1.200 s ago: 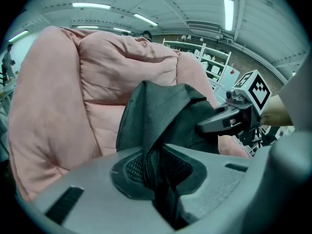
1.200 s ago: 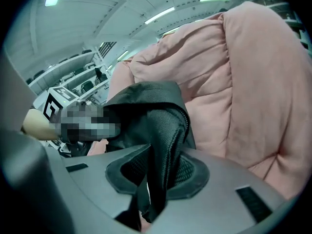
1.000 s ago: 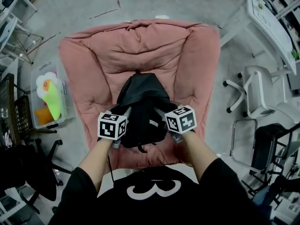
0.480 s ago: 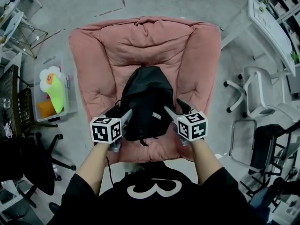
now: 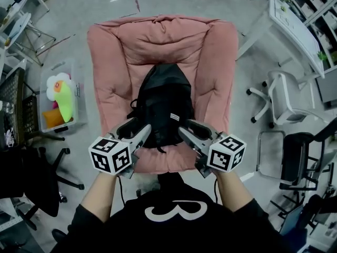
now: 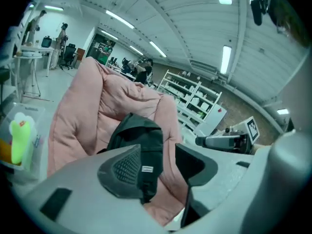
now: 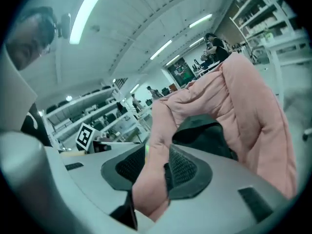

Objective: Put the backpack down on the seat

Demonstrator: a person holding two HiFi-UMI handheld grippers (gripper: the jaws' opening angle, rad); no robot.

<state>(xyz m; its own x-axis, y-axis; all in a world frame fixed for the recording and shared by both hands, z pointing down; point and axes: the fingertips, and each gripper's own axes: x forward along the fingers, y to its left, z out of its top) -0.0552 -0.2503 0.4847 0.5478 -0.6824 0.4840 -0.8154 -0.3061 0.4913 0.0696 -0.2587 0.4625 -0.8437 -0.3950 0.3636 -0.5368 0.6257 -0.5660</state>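
Note:
The black backpack [image 5: 160,101] stands on the seat of the pink padded chair [image 5: 158,41], leaning on the backrest. My left gripper [image 5: 138,127] hovers just short of its lower left side; its jaws are closing with nothing between them. In the left gripper view the backpack [image 6: 139,140] shows beyond the gripper [image 6: 158,155]. My right gripper [image 5: 185,126] is off the backpack's lower right, its jaws closing too. In the right gripper view a pink cushion fold [image 7: 153,145] fills the gap of the gripper [image 7: 156,162], with the backpack [image 7: 204,130] behind it.
A clear bin [image 5: 58,96] with a bright toy sits on the floor left of the chair. A black office chair [image 5: 31,178] stands at lower left. A white chair [image 5: 287,99], a white table [image 5: 295,25] and a dark chair [image 5: 300,162] are on the right.
Both grippers have let go of the backpack and drawn back toward me. The backpack has settled further back on the seat.

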